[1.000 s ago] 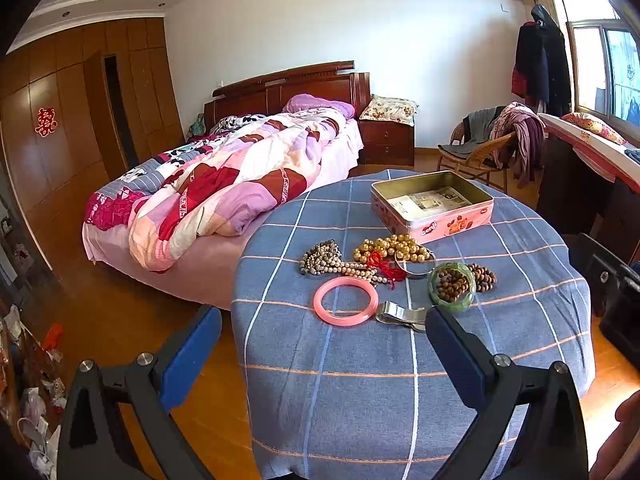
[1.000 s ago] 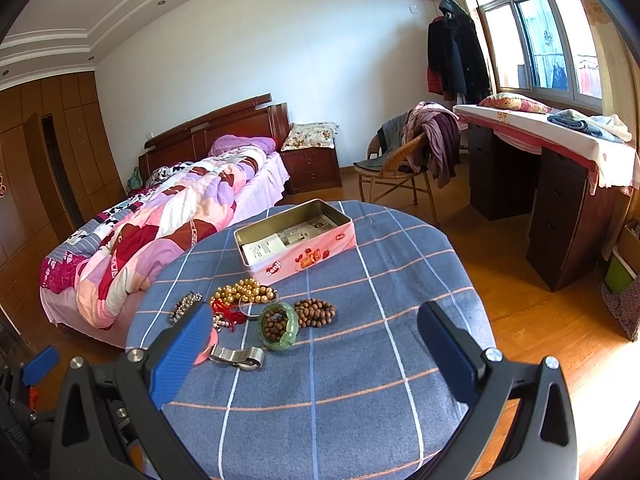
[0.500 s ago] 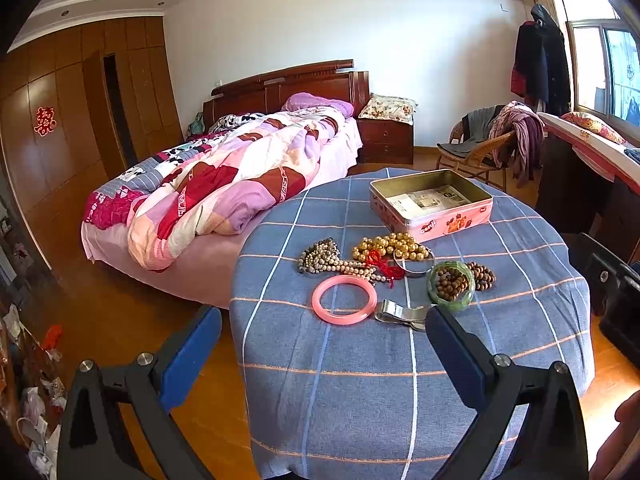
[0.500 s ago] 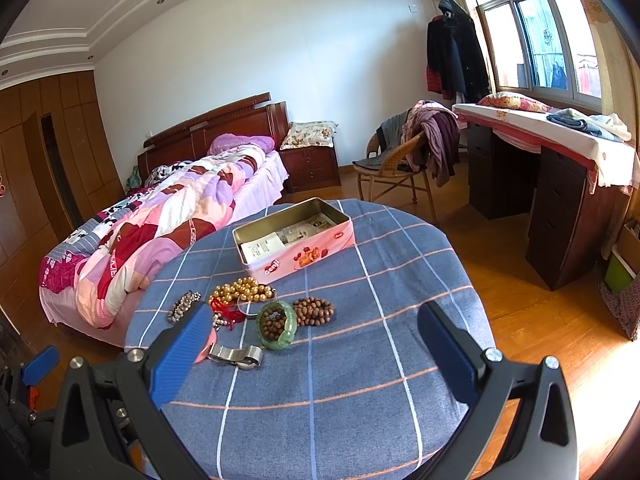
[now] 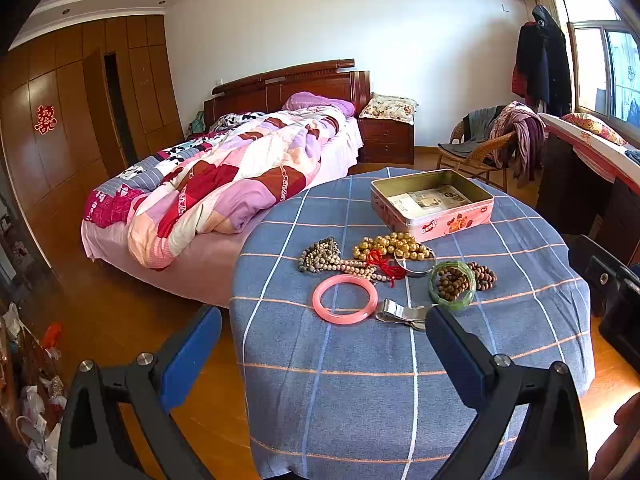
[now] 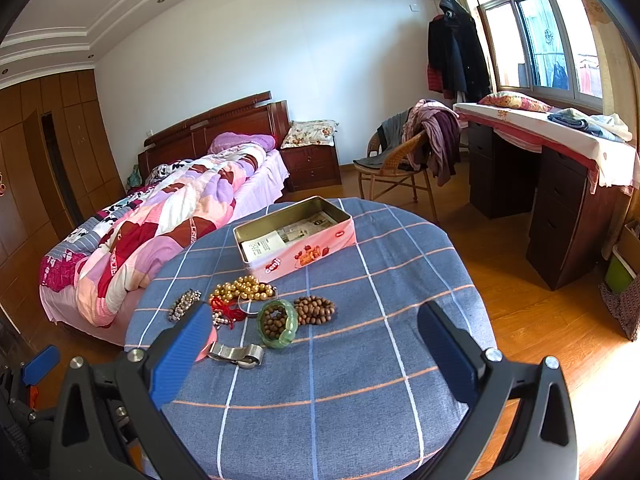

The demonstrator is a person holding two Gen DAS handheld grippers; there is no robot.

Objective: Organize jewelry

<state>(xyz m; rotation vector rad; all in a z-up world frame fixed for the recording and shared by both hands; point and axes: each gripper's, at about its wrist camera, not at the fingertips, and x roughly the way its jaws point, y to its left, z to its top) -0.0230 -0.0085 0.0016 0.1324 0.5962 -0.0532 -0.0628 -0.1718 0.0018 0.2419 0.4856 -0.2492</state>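
Note:
Jewelry lies in a cluster on a round table with a blue checked cloth. Nearest is a pink bangle, with a silver metal band beside it. A green bangle rings brown wooden beads. Gold beads, grey beads and a red cord lie behind. An open pink tin stands further back. My left gripper and right gripper hover open before the cluster, holding nothing.
A bed with a patchwork quilt stands left of the table. A wicker chair draped with clothes and a dark desk are at the right. Wood floor surrounds the table. Clutter lies at far left.
Both grippers have drifted slightly; the table and jewelry sit a little further left in the views. Nothing was picked up or moved.

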